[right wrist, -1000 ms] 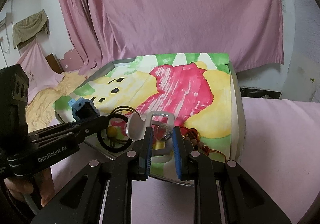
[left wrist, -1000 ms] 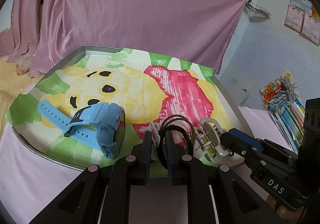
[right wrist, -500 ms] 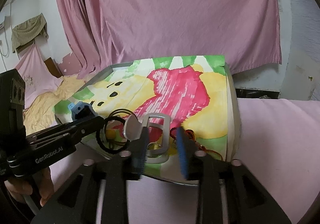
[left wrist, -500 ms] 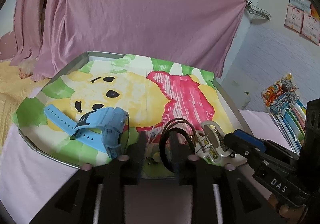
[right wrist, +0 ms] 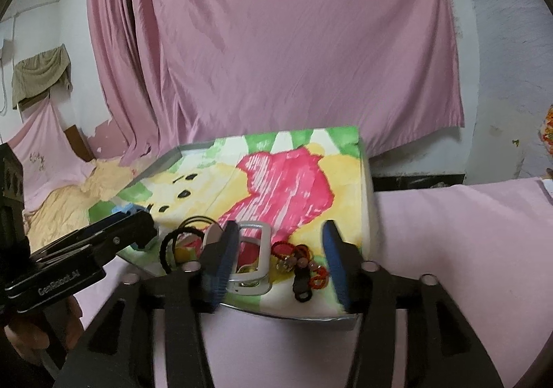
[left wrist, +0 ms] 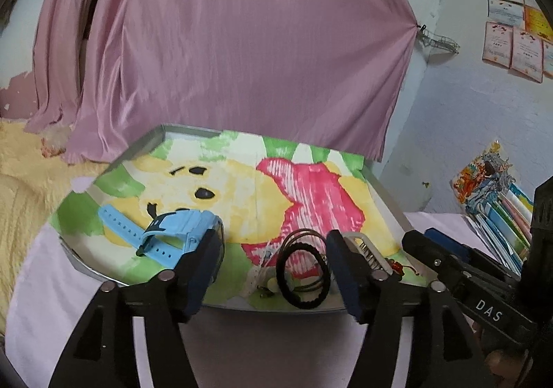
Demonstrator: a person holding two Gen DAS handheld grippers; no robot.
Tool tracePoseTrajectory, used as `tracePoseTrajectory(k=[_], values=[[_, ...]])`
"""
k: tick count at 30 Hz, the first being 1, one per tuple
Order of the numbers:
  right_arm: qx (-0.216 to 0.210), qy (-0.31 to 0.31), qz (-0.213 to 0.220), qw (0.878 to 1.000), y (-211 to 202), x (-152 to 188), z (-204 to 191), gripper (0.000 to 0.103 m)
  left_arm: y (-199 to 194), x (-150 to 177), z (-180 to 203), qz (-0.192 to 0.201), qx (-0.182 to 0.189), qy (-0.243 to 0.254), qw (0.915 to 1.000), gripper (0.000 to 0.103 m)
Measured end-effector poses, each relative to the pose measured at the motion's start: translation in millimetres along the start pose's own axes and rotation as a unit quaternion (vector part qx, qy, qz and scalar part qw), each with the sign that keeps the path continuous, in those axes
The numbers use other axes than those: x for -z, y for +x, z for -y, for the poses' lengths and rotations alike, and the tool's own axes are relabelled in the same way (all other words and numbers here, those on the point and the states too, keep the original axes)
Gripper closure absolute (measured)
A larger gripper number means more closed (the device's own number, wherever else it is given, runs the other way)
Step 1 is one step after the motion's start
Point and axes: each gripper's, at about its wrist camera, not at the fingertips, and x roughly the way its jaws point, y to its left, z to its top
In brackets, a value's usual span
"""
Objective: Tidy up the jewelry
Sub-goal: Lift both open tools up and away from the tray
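Here, spread wide and empty: left gripper (left wrist: 274, 267) framing black braided hair ties (left wrist: 301, 279); right gripper (right wrist: 280, 261) likewise released over silver metal clasp (right wrist: 254, 258) and red beaded bracelet (right wrist: 300, 256), heaped on cartoon-print metal tray (left wrist: 157, 135); likely snagging neighbouring loops on closing.

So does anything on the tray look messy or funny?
Yes. The jewelry is bunched at the near edge of the tray: black hair ties, a silver clip and red beads piled together. The blue watch lies apart.

2 near, forward wrist views, shared tray (left wrist: 242, 303)
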Motion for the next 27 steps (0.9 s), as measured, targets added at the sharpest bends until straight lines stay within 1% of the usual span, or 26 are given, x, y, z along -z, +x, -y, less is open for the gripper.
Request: tracePoseTrajectory(k=[1, 2, 3, 5, 8, 12, 14, 18, 20, 27], values=[[0.003, 0.0, 0.009, 1.0, -3, 0, 0, 0.051, -3, 0, 1, 0.006, -0.002, 0.001, 1.0, 0.031], [0.005, 0.0, 0.014, 1.0, -6, 0, 0, 0.05, -6, 1, 1, 0.015, -0.009, 0.002, 0.9998, 0.023], [0.008, 0.0, 0.021, 1.0, -9, 0, 1, 0.049, -9, 1, 1, 0.024, -0.018, 0.0, 0.9995, 0.017], [0.02, 0.002, 0.034, 0.999, -14, -1, 2, 0.041, -14, 1, -1, 0.036, -0.022, -0.005, 0.9991, 0.016], [0.028, 0.001, 0.05, 0.998, -20, -1, 2, 0.035, -19, 1, -6, 0.046, -0.035, -0.012, 0.9982, 0.012], [0.031, -0.004, 0.062, 0.998, -26, 0, 1, 0.029, -25, 2, -7, 0.062, -0.046, -0.013, 0.997, 0.005], [0.034, -0.006, 0.066, 0.997, -28, 0, 0, 0.02, -29, 2, -6, 0.07, -0.049, -0.012, 0.9963, 0.004], [0.036, -0.009, 0.077, 0.996, -34, 2, 0, 0.016, -36, 4, -9, 0.082, -0.059, -0.015, 0.9947, 0.001], [0.036, -0.012, 0.081, 0.996, -37, 2, -1, 0.011, -40, 6, -10, 0.086, -0.064, -0.017, 0.9941, 0.001], [0.04, -0.027, 0.103, 0.993, -52, 8, -8, 0.01, -58, 12, -11, 0.099, -0.078, -0.014, 0.9919, 0.001]])
